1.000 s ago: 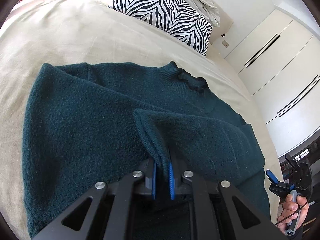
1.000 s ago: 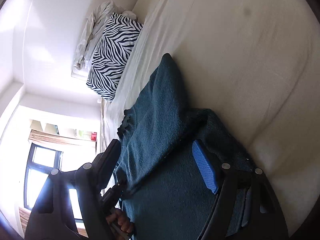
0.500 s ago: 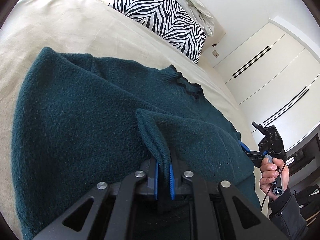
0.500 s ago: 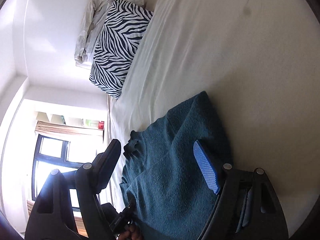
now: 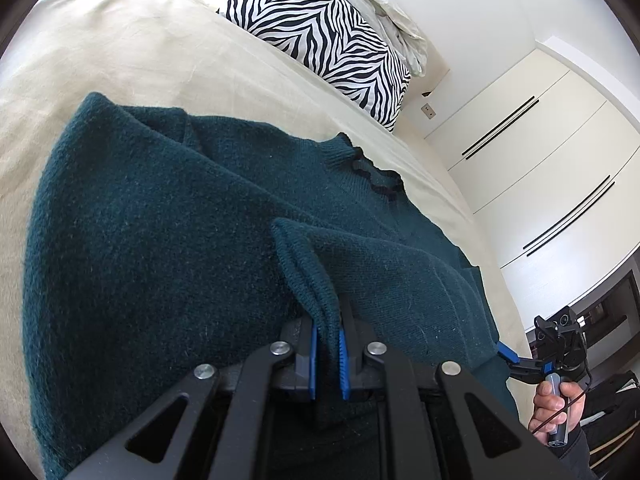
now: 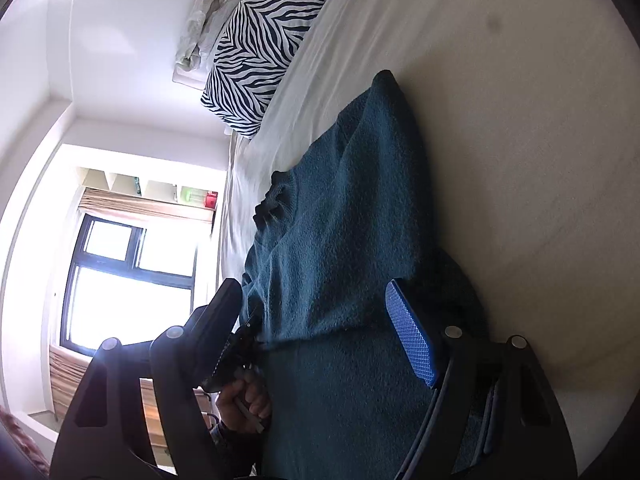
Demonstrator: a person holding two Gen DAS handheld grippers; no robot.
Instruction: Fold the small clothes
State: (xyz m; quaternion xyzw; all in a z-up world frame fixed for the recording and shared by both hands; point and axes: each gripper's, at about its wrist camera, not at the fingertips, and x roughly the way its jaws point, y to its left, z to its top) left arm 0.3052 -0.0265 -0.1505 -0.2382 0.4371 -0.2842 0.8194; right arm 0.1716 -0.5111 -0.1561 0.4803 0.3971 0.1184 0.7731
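Note:
A dark teal knitted sweater point(image 5: 168, 240) lies spread on the cream bed sheet, its ruffled collar point(image 5: 376, 176) toward the pillow. My left gripper point(image 5: 326, 344) is shut on the ribbed cuff of a sleeve point(image 5: 308, 272) and holds it folded over the sweater's body. My right gripper point(image 6: 316, 324) is open, jaws wide apart, over the sweater point(image 6: 352, 216) at its edge nearest that camera; it touches nothing I can see. The right gripper also shows in the left wrist view point(image 5: 516, 360), at the sweater's right edge.
A zebra-print pillow point(image 5: 332, 28) and a crumpled white sheet point(image 5: 384, 0) lie at the head of the bed point(image 5: 120, 48). White wardrobe doors point(image 5: 540, 152) stand to the right. A window point(image 6: 128, 272) is beyond the bed's other side.
My left gripper has carried the sleeve cuff further over the sweater's body. My right gripper has swung in to the sweater's edge, still open.

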